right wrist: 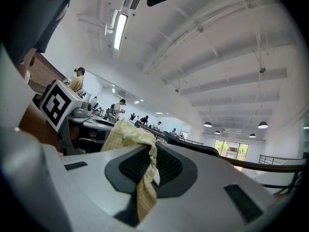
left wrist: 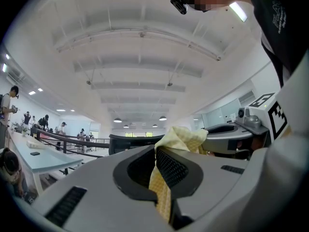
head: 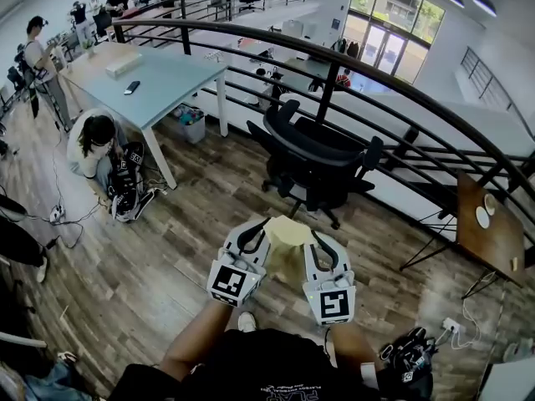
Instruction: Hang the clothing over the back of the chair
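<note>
A pale yellow checked piece of clothing (head: 287, 234) is stretched between my two grippers in the head view. My left gripper (head: 253, 237) is shut on its left edge, and the cloth (left wrist: 163, 187) runs down between the black pads. My right gripper (head: 322, 250) is shut on the other edge, with the fabric (right wrist: 143, 187) pinched between its pads. The black office chair (head: 318, 164) stands just beyond both grippers, its back (left wrist: 130, 138) level with the jaws. The chair's back (right wrist: 190, 147) also shows past the right jaws.
A curved black railing (head: 351, 82) runs behind the chair. A light table (head: 150, 78) stands at the left with a person crouched beside it (head: 96, 144). A small wooden table (head: 489, 228) is at the right. A bag (head: 410, 357) lies by my feet.
</note>
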